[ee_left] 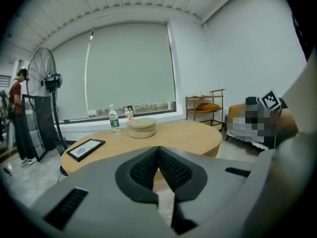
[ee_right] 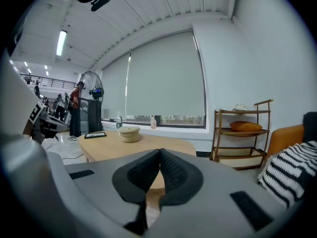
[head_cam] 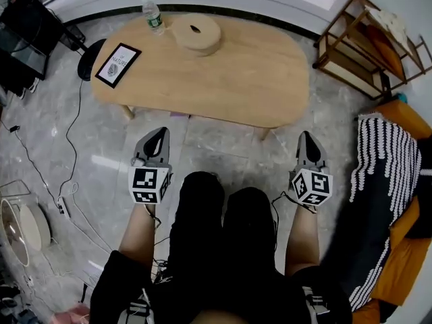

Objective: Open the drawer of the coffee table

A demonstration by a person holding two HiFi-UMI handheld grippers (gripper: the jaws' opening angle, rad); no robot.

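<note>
A person is holding the left gripper (head_cam: 162, 131) and right gripper (head_cam: 305, 136) beside their knees, jaws clenched on nothing, aiming at the coffee table (head_cam: 236, 73) just ahead. Its drawer isn't showing, probably sitting beneath the worktop.

Bottle (head_cam: 153, 15) left of disc (head_cam: 196, 32) on table (head_cam: 256, 79)

One table (head_cam: 250, 79), one bottle (head_cam: 153, 16) at its far edge, one round box (head_cam: 196, 32) beside it, one frame (head_cam: 117, 65) near its left end, one rack (head_cam: 364, 46), one fan (ee_left: 42, 77), one striped blanket (head_cam: 378, 174), two grippers, left gripper (head_cam: 160, 135) and right gripper (head_cam: 306, 140).
</note>
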